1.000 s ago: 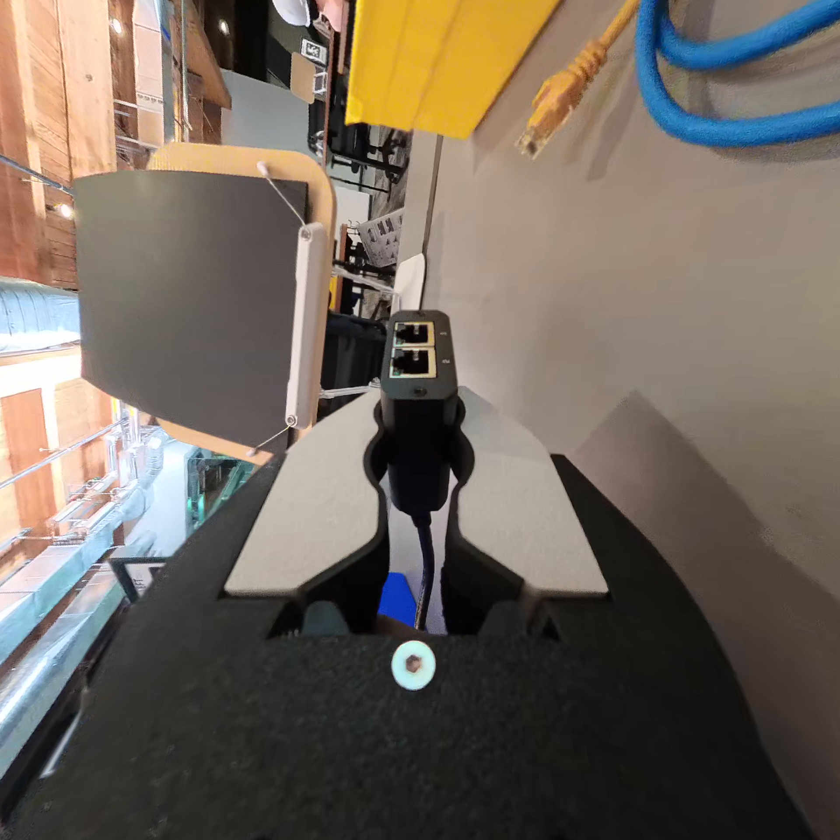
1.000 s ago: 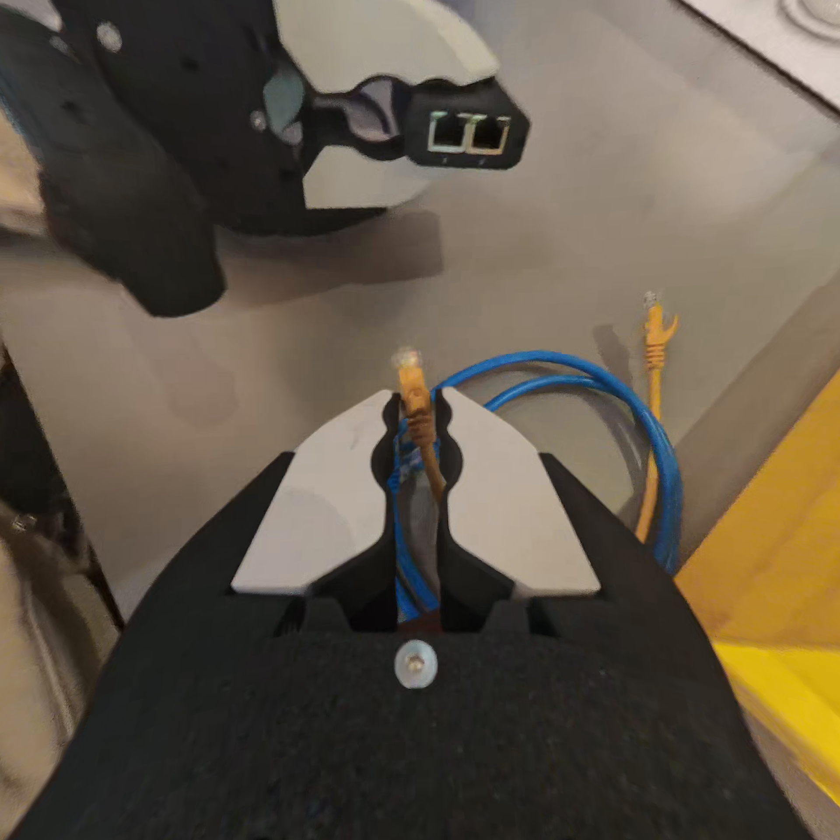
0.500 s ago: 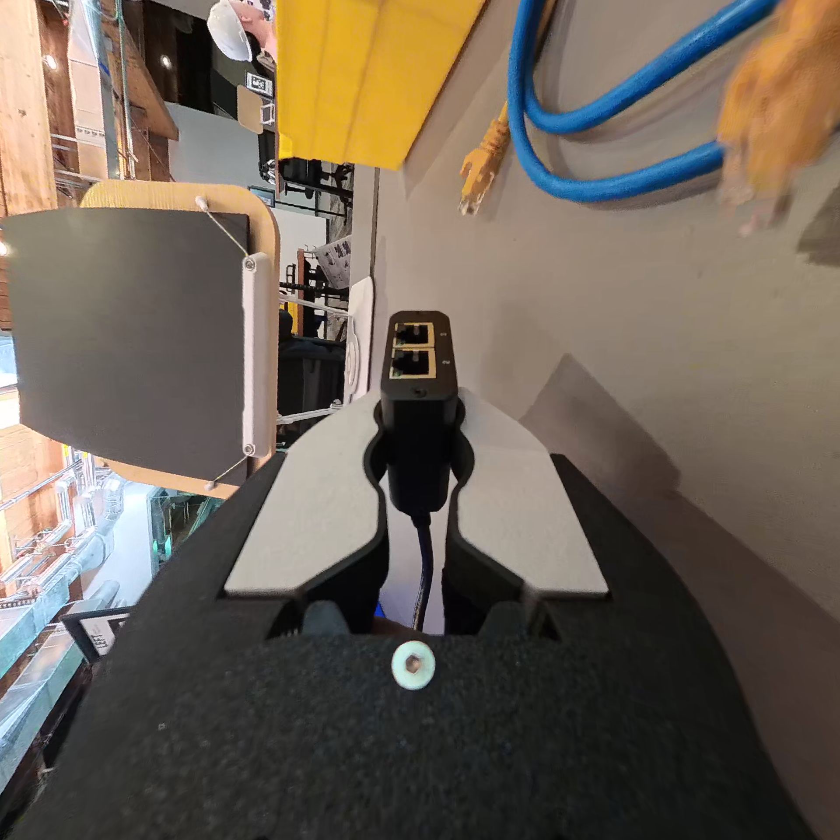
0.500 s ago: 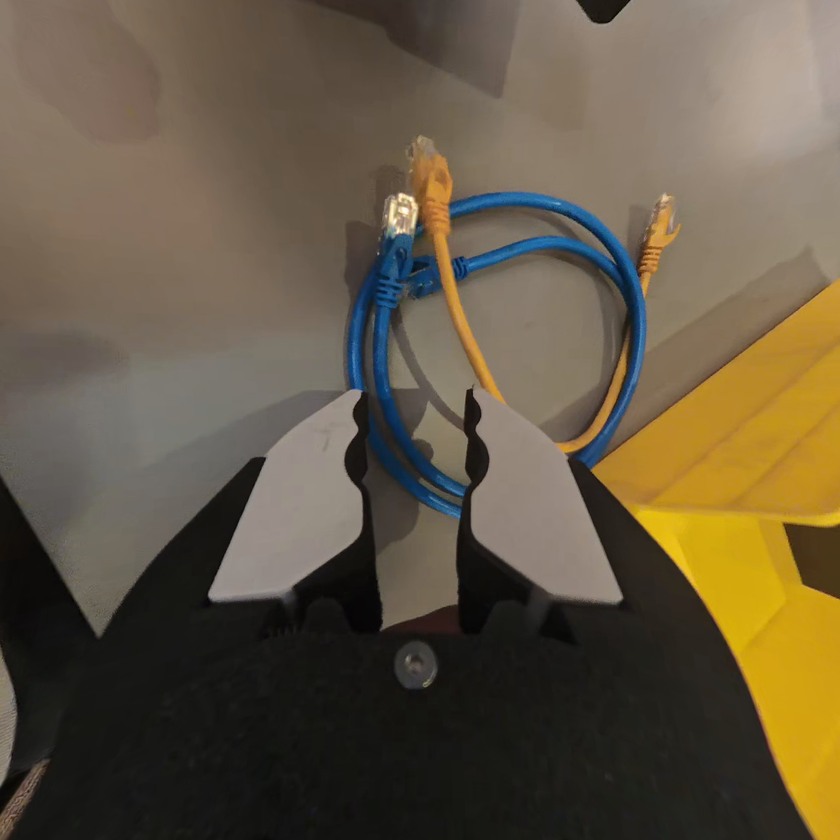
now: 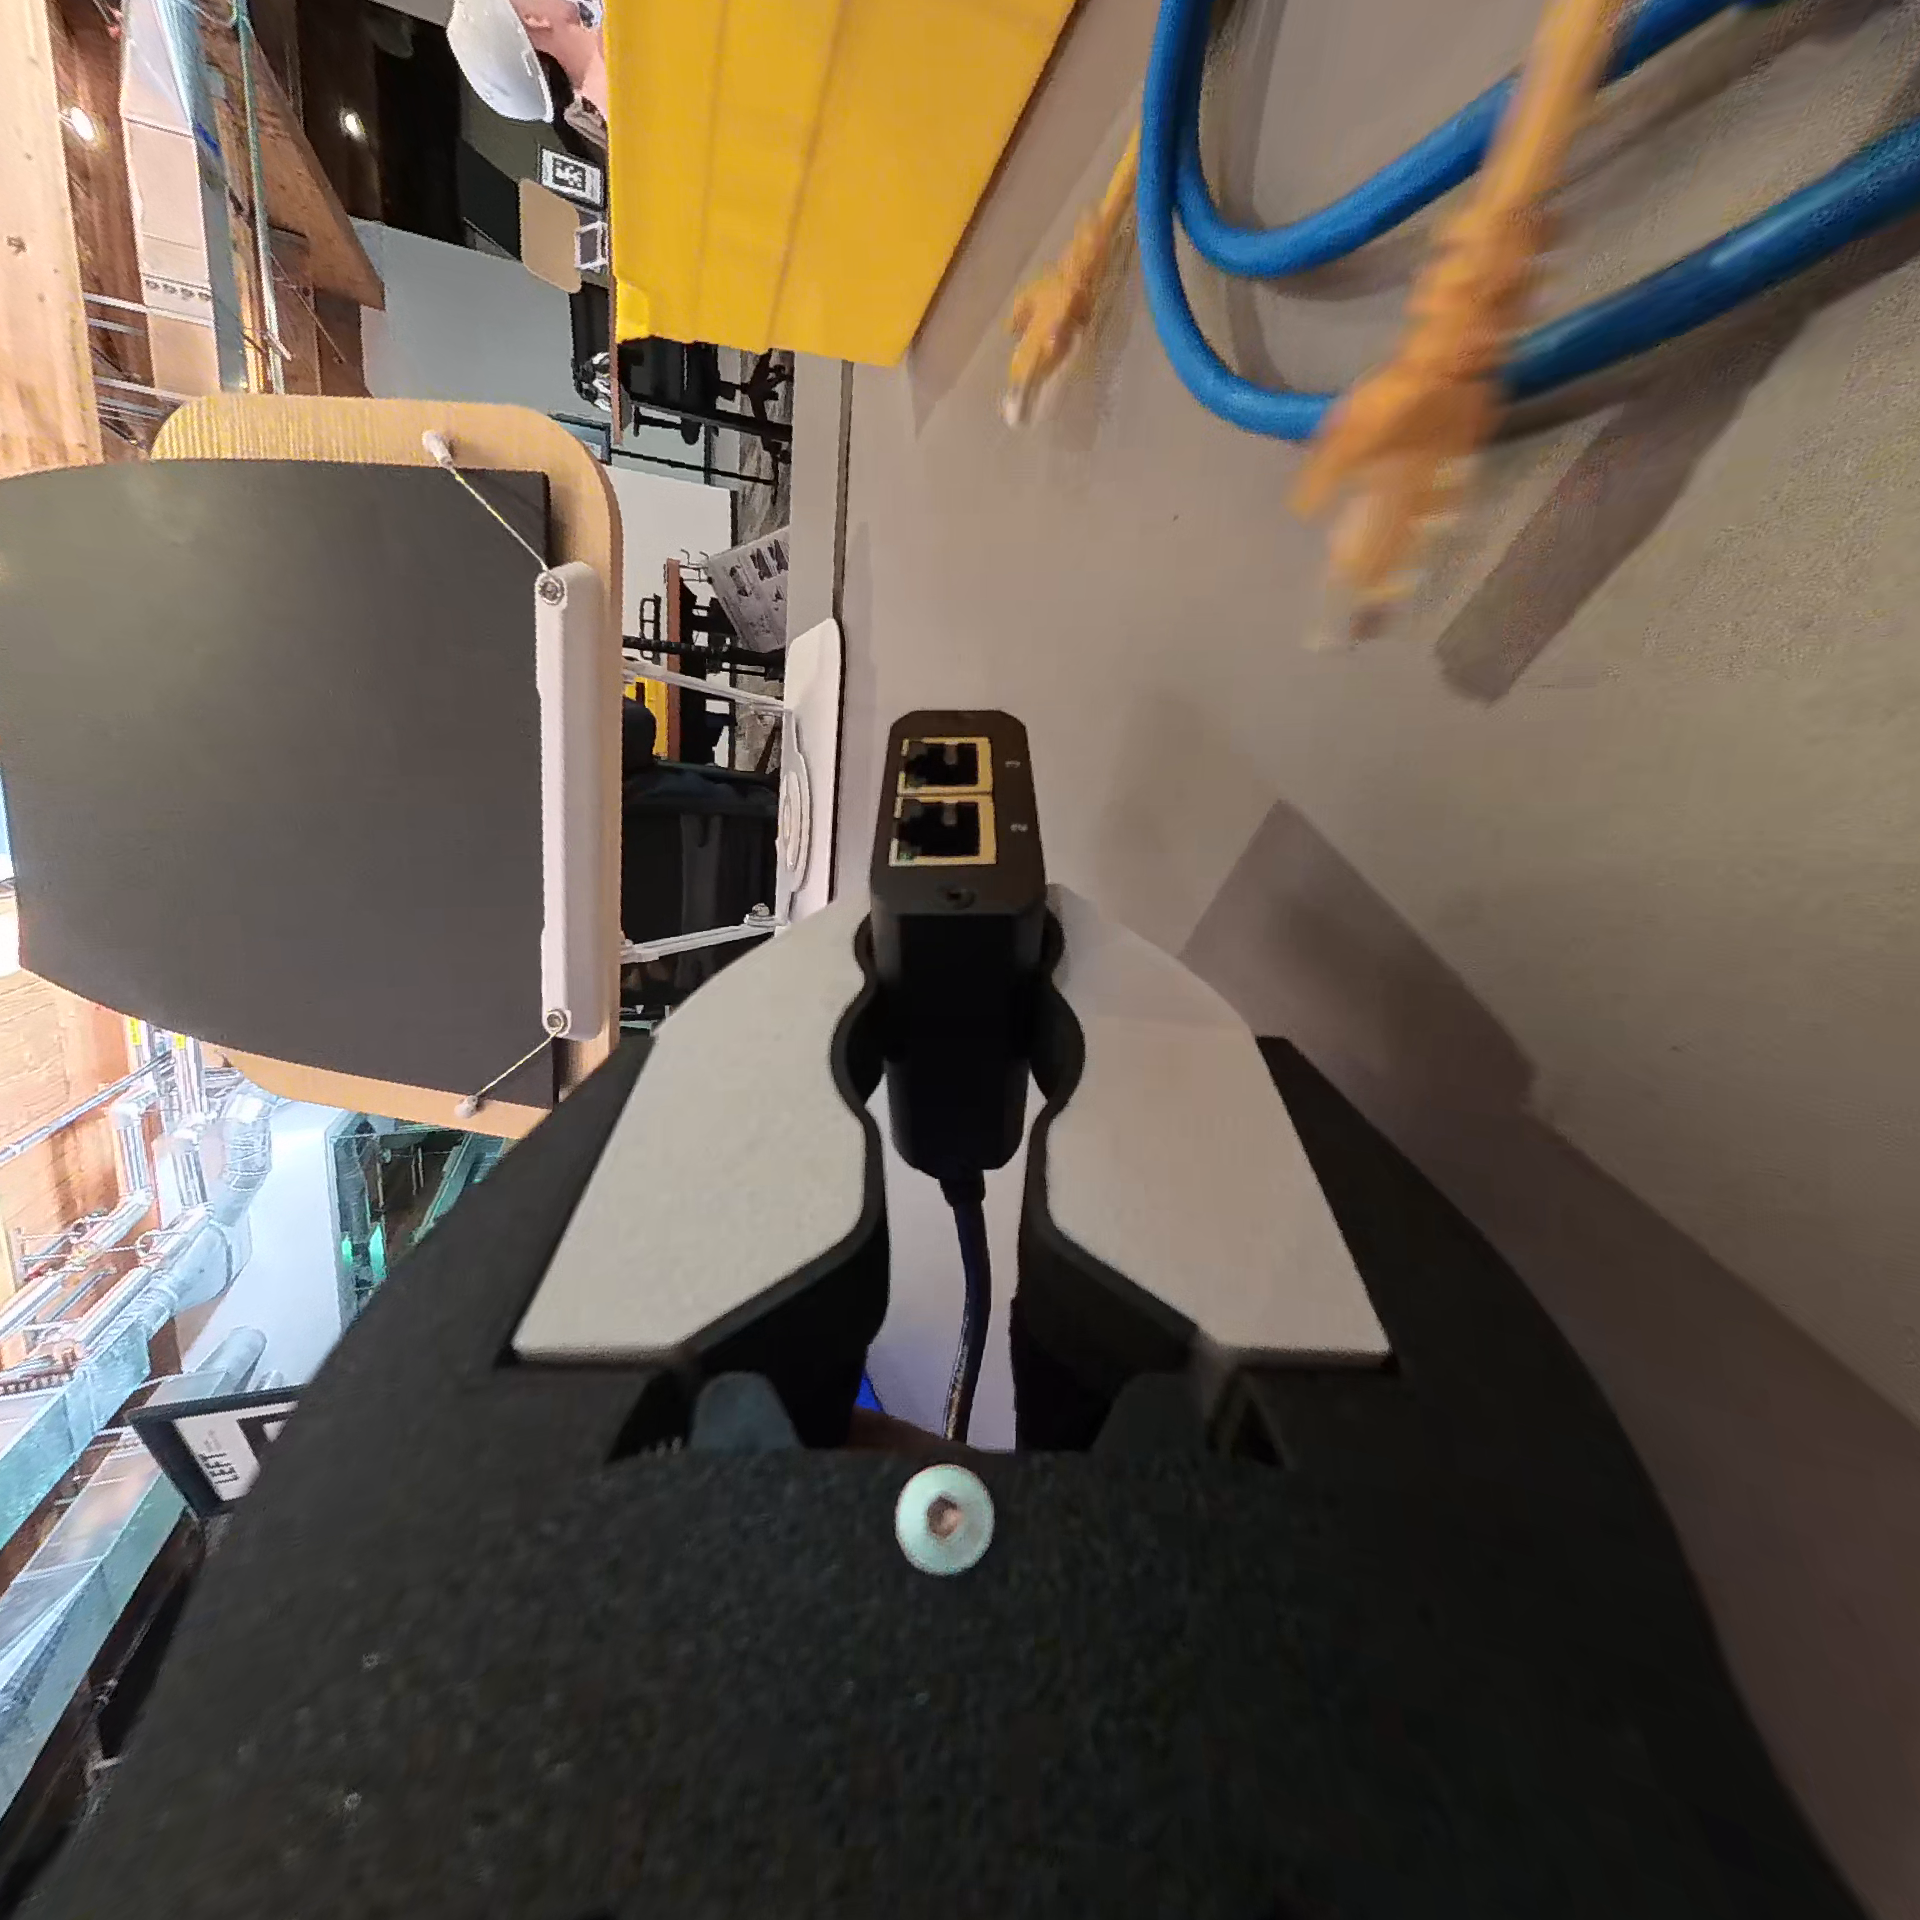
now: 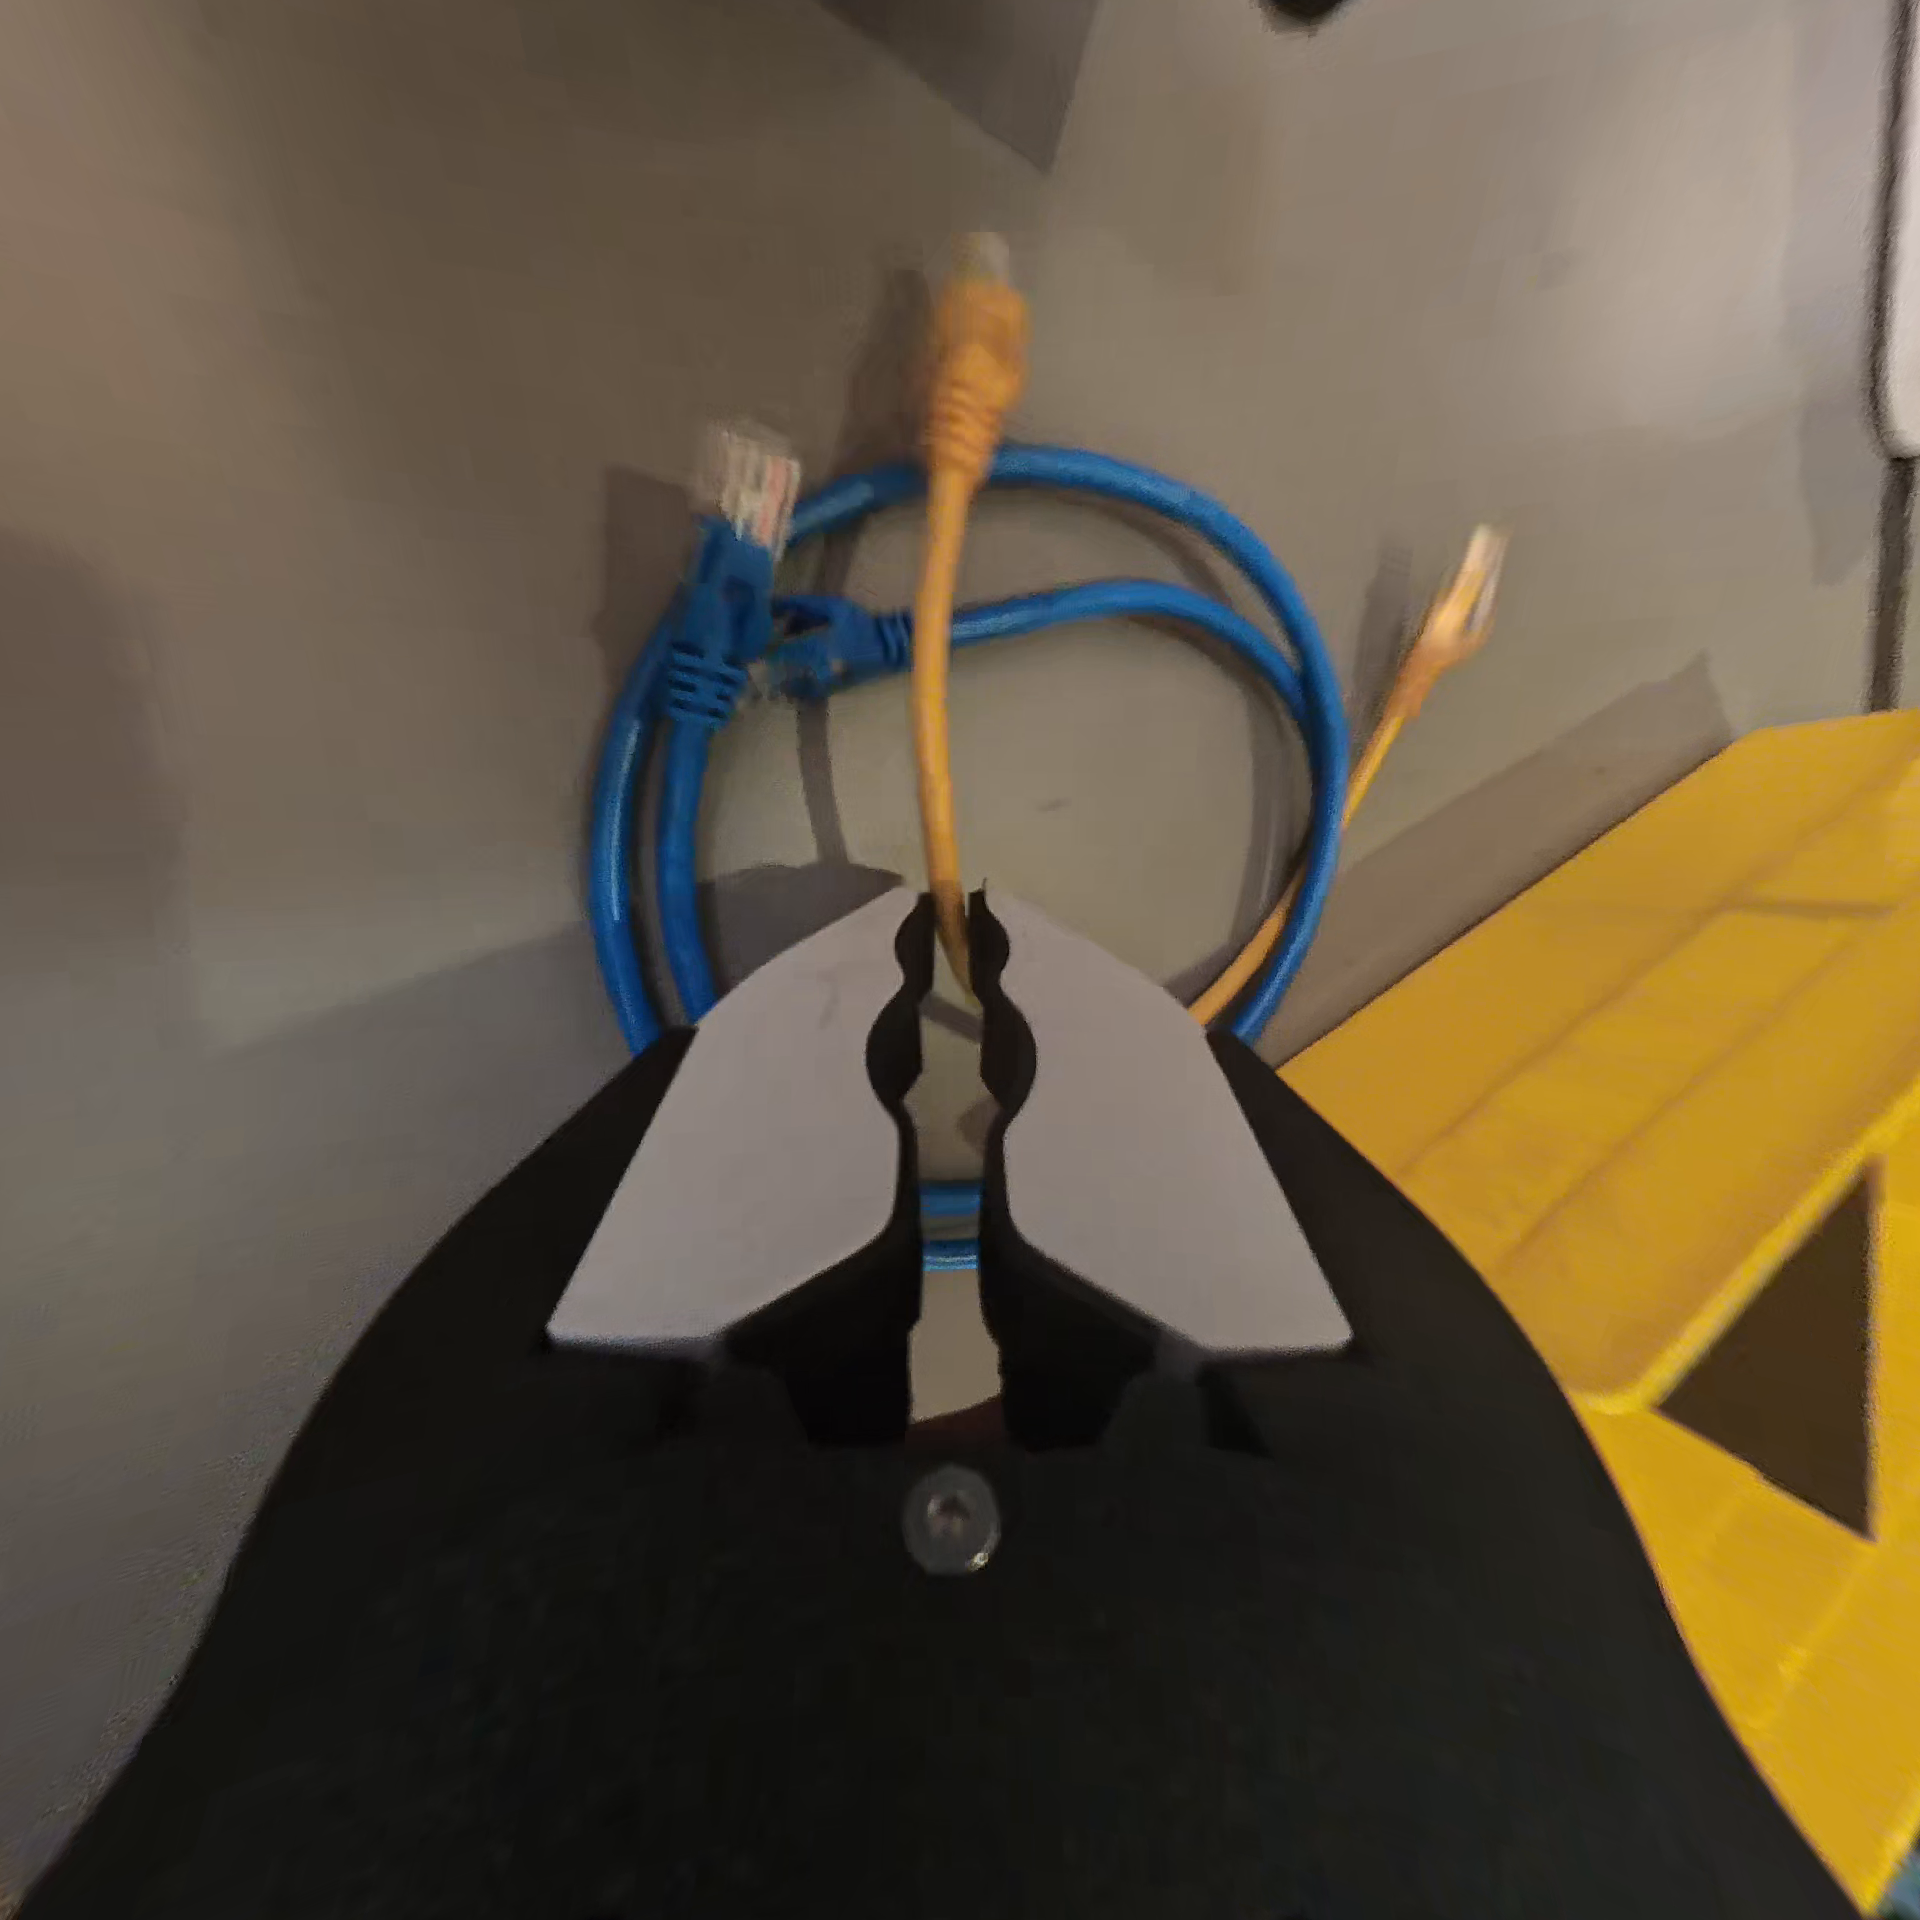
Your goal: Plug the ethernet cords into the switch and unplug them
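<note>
Broadly, grey worktop spread beneath both grippers, with a yellow bin just to the right of the right gripper. Ahead of that gripper, a coiled blue cord lying flat, both its plugs close together to the left of the fingertips. Nearly closed on the orange cord, pinched at the very tips some way behind the plug, so the near orange plug stands well out ahead, raised and wobbly-looking; far orange plug off to the right, beyond the blue loop.

Left gripper clamped firmly on the black switch, held in the notch of the fingers with its own dark lead trailing back between them. Two ports facing forward, both empty. Orange plug blurred up and to the right of it, well apart.

Step in hand, by the look of it: picking up the first cord for plugging, nothing seated yet. Next move likely calls for swinging the plug round to face a port, lining up squarely, then pushing home; with so much slack ahead of the grip, bending is a fair risk, so a hold nearer the plug may serve better
</note>
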